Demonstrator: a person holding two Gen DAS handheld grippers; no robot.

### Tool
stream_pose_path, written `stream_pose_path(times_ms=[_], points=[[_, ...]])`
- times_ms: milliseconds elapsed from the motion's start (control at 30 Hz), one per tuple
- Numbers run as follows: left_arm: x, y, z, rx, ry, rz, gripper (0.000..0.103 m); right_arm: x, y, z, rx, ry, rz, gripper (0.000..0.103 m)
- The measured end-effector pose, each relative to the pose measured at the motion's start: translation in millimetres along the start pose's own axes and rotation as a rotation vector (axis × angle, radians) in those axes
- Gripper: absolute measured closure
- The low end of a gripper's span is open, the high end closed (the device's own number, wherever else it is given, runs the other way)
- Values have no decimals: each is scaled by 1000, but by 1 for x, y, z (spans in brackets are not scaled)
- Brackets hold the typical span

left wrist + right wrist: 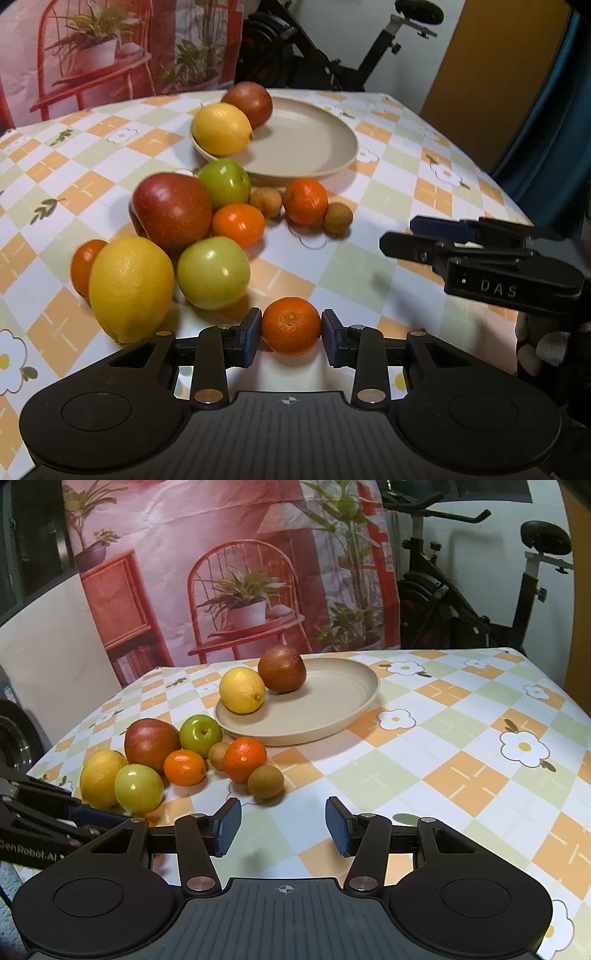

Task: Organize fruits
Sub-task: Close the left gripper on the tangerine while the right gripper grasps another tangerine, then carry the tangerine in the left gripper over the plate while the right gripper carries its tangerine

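Note:
My left gripper (291, 326) is shut on a small tangerine (291, 325), its blue pads against both sides, low over the tablecloth. A beige plate (325, 147) at the back holds a lemon (221, 128) and a dark red apple (248, 103); the plate shows in the right wrist view too (332, 716). A heap of fruit lies in front of the plate: a red apple (171, 210), two green apples, a large lemon (131, 288), several tangerines and two small brown fruits. My right gripper (283, 825) is open and empty above the cloth, right of the heap (177, 760).
The table has a checked flower-print cloth (461, 775). Its right edge lies near the right gripper's body (509, 266). A printed backdrop (240, 572) and an exercise bike (461, 602) stand behind the table.

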State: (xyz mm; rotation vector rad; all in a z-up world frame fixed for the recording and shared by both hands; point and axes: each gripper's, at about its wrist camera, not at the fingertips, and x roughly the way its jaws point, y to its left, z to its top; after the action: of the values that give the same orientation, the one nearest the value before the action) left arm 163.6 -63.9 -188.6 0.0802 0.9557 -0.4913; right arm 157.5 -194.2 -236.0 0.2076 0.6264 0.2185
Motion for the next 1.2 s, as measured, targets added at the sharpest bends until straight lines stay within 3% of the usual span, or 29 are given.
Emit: stream_pose_path(times_ms=[500,800,1200], points=[[-33,0,9,15,-164,84,66,1,7,7,-48,-6,24,56],[-61,36,26,-113,-258,121,66,14,24,37,-209,1,45,56],[-72,58,34,-196,-304,146,66,64,59,55,-488,121,56,57]])
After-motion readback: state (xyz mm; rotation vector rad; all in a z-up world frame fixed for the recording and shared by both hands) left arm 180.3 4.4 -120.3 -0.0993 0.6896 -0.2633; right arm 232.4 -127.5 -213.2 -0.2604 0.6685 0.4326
